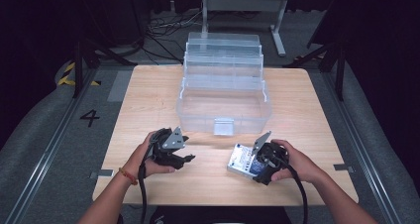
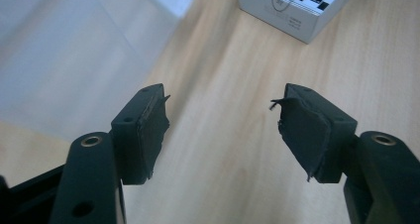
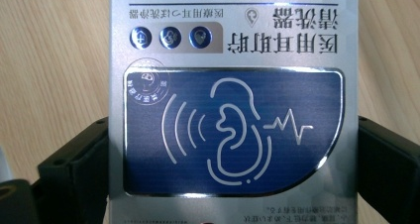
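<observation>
My right gripper (image 1: 257,165) seemingly pinches the silver-blue ear-cleaner box (image 3: 233,110) at lower right of the table (image 1: 317,115), left gripper (image 2: 223,130) spread, empty; a shallow side grip could let it slip.

Clear tiered box (image 1: 224,92) on wooden table (image 1: 148,95)

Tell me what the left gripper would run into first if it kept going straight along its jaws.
Most likely bare table: the left gripper has open, empty jaws aimed down at the wood. The white box lies farther along, slightly right of that line, so it probably comes second; depth is hard to judge.
</observation>
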Tool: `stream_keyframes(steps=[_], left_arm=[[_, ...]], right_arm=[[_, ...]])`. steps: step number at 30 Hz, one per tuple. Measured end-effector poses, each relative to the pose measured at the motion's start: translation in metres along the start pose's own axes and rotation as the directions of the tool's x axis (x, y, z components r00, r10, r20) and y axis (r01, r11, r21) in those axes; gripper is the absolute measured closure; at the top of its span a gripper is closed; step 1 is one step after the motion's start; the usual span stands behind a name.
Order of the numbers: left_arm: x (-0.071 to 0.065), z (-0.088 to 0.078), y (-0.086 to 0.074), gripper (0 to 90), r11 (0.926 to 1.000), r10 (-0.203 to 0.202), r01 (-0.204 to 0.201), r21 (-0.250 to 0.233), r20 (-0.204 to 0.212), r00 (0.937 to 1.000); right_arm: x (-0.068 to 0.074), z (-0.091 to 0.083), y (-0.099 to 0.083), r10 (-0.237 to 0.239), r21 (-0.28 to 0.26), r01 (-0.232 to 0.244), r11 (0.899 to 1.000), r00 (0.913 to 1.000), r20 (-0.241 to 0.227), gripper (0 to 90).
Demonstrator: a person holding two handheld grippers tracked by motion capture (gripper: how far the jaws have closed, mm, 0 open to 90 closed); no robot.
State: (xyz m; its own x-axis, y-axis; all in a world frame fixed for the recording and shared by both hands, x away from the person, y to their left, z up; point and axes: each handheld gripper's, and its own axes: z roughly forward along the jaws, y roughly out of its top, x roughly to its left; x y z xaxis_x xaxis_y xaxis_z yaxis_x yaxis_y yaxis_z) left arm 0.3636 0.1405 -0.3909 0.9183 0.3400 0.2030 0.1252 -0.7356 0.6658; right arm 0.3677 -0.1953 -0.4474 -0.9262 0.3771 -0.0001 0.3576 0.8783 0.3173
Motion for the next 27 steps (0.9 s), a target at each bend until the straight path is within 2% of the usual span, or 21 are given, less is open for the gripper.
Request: stream_keyframes(steps=[2,4,9,11,13,14,15,16,19,20,22,24,27], left_arm=[[0.007,0.002,0.017,31.5,0.9998,0.020,-0.020,0.006,-0.015,0.9997],[0.017,0.009,0.034,29.8,0.9996,0.012,-0.013,-0.023,-0.026,0.9996],[0.031,0.021,0.049,28.5,0.9997,0.017,-0.018,-0.017,-0.047,0.9987],[0.038,0.027,0.055,28.4,1.0000,-0.001,0.001,-0.009,-0.028,0.9996],[0.043,0.034,0.059,28.4,0.9997,0.016,-0.015,0.020,-0.033,0.9993],[0.044,0.036,0.060,28.5,0.9997,0.011,-0.010,0.024,-0.032,0.9994],[0.047,0.040,0.062,28.9,0.9993,0.009,-0.008,0.036,-0.027,0.9996],[0.051,0.046,0.063,29.9,0.9979,0.004,-0.004,0.065,-0.005,1.0000],[0.052,0.053,0.065,31.3,0.9960,0.015,-0.014,0.088,-0.013,0.9998],[0.053,0.056,0.066,32.2,0.9939,0.021,-0.022,0.108,0.005,0.9998],[0.054,0.060,0.068,36.2,0.9896,0.050,-0.049,0.135,-0.004,0.9987],[0.055,0.064,0.070,38.9,0.9856,0.067,-0.069,0.154,0.019,0.9976],[0.057,0.071,0.073,44.2,0.9765,0.103,-0.105,0.188,0.024,0.9944]], right_arm=[[-0.004,-0.005,-0.014,0.028,-0.004,-0.028,1.000,0.9996,-0.007,4.3],[-0.006,-0.007,-0.021,0.033,-0.005,-0.033,0.999,0.9995,0.002,4.3],[-0.007,-0.011,-0.036,0.044,-0.026,-0.044,0.999,0.9990,0.003,4.2],[-0.007,-0.011,-0.039,0.043,-0.029,-0.043,0.999,0.9991,-0.006,4.1],[-0.007,-0.012,-0.042,0.048,-0.033,-0.049,0.998,0.9988,-0.009,4.1],[-0.008,-0.012,-0.044,0.049,-0.033,-0.049,0.998,0.9988,-0.009,4.0],[-0.008,-0.013,-0.045,0.054,-0.034,-0.054,0.998,0.9984,-0.018,3.9],[-0.009,-0.012,-0.047,0.051,-0.039,-0.051,0.998,0.9986,-0.014,3.7],[-0.009,-0.012,-0.047,0.053,-0.036,-0.054,0.998,0.9982,-0.026,3.6],[-0.009,-0.011,-0.048,0.052,-0.038,-0.053,0.998,0.9983,-0.027,3.5],[-0.009,-0.011,-0.048,0.055,-0.042,-0.056,0.998,0.9982,-0.026,3.5],[-0.009,-0.011,-0.049,0.055,-0.043,-0.056,0.997,0.9982,-0.023,3.4],[-0.010,-0.009,-0.051,0.064,-0.046,-0.066,0.997,0.9973,-0.034,3.0]])
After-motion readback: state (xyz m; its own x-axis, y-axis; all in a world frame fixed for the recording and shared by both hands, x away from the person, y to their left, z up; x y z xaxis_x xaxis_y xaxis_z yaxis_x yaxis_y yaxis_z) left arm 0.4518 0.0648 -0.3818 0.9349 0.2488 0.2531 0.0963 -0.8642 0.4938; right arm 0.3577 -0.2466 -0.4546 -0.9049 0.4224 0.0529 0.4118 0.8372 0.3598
